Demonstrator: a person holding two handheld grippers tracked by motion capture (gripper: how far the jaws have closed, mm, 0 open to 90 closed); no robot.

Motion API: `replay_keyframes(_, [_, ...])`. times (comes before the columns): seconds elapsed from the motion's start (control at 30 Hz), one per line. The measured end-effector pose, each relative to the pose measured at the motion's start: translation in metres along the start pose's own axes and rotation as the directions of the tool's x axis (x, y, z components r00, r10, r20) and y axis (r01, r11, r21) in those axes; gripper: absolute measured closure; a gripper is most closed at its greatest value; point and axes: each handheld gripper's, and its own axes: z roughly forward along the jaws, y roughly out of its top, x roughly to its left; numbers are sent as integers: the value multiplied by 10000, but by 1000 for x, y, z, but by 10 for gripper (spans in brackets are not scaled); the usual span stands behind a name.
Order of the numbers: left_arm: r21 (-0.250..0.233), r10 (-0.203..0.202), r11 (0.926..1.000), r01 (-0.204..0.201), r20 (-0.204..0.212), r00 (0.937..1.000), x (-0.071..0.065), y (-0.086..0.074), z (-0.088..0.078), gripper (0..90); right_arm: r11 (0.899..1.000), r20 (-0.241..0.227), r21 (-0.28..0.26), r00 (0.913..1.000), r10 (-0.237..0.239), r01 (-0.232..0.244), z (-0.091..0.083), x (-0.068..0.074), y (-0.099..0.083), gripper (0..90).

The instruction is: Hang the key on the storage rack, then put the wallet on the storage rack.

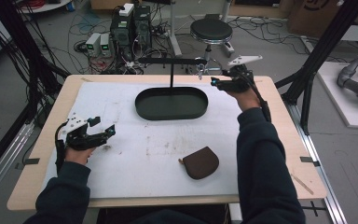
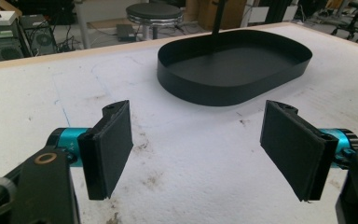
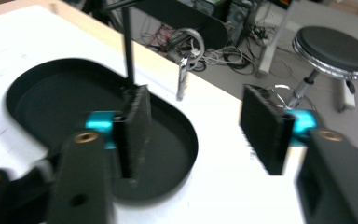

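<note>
The right gripper (image 3: 193, 130), jaws apart and empty, hovers just short of a key (image 3: 185, 70) hanging from the stand (image 1: 171, 70) above the black tray (image 1: 142, 105); the left gripper (image 2: 198, 149) rests open.

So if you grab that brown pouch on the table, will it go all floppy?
Probably a bit. The brown pouch looks soft and leathery, so it may bend. It lies flat on the table, so it shouldn't roll. It looks thin, likely light.

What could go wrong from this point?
1. The keys hang from the stand's crossbar beside the open right gripper; a nudge might swing or unhook them.
2. The right gripper view is blurred, so a hasty move might bump the stand's post or black tray.
</note>
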Motion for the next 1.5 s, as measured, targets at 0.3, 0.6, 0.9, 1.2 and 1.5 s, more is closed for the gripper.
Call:
replay_keyframes(0.3, [-184,-102,9998,103,41,9999,1,1,-2,250,9983,472,90,9972,-571,568,-56,22,-48,247])
replay_keyframes(0.6, [-386,-66,9992,68,70,10000,0,2,-4,250,9975,-71,71,9975,-705,706,-65,48,-99,218])
replay_keyframes(0.9, [-305,-19,9995,19,0,10000,-1,1,-6,251,9918,-755,-72,9889,-1277,1275,-72,78,-123,215])
replay_keyframes(1.2, [-296,-56,9995,49,-235,9997,0,1,-8,251,9739,-1938,230,9567,-2171,2257,-67,107,-136,216])
replay_keyframes(1.5, [-202,79,9998,-81,-97,9999,-5,3,-1,251,9632,-3308,394,9131,-2385,2659,-60,125,-145,215])
